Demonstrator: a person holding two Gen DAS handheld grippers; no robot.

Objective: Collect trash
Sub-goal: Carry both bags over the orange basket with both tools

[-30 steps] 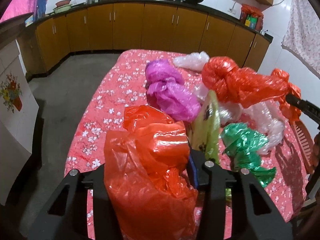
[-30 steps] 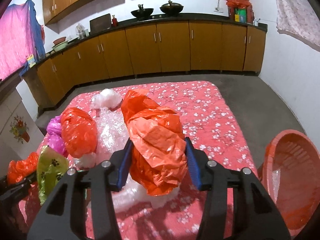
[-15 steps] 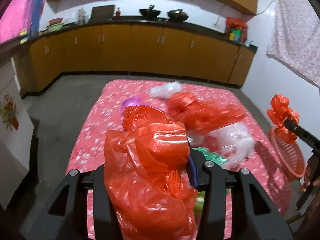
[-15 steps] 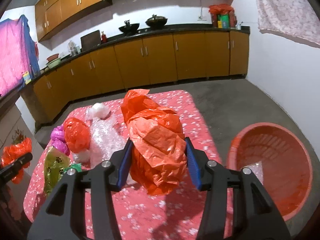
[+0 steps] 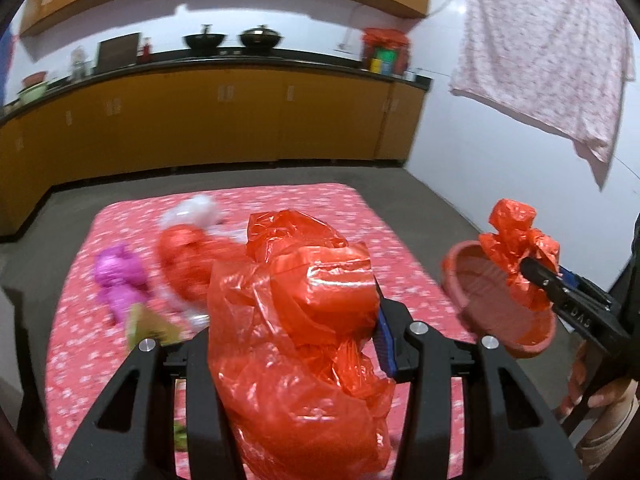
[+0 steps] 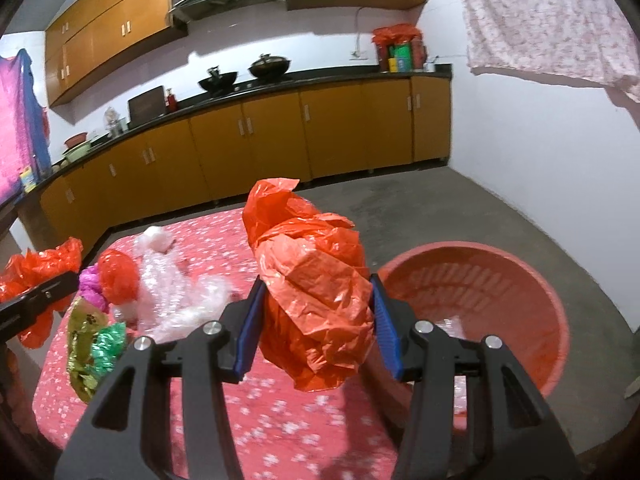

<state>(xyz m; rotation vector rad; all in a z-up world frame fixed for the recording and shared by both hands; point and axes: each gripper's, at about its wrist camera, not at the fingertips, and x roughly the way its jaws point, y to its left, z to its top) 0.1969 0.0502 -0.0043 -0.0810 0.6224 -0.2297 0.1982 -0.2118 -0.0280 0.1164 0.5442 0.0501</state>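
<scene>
L gripper (image 5: pixel 296 332): clamped on large red plastic bag (image 5: pixel 296 344), held above table w/ pink floral cloth (image 5: pixel 280 208).
R gripper (image 6: pixel 316 320): clamped on crumpled orange-red bag (image 6: pixel 316 296).
Red basket (image 6: pixel 516 276): on floor, 3 o'clock of R gripper, beside table.
Table: purple bag (image 5: pixel 116 276), clear wrap (image 6: pixel 176 296), green foil (image 6: pixel 106 344).

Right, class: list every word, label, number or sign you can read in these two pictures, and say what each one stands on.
No text can be read with certainty.
Raised marking on a black finger of the right gripper: too blurred to read.
Labels on the coloured containers on the dark countertop: too small.
Yellow-green foil packet with paw prints: no legible words.
</scene>
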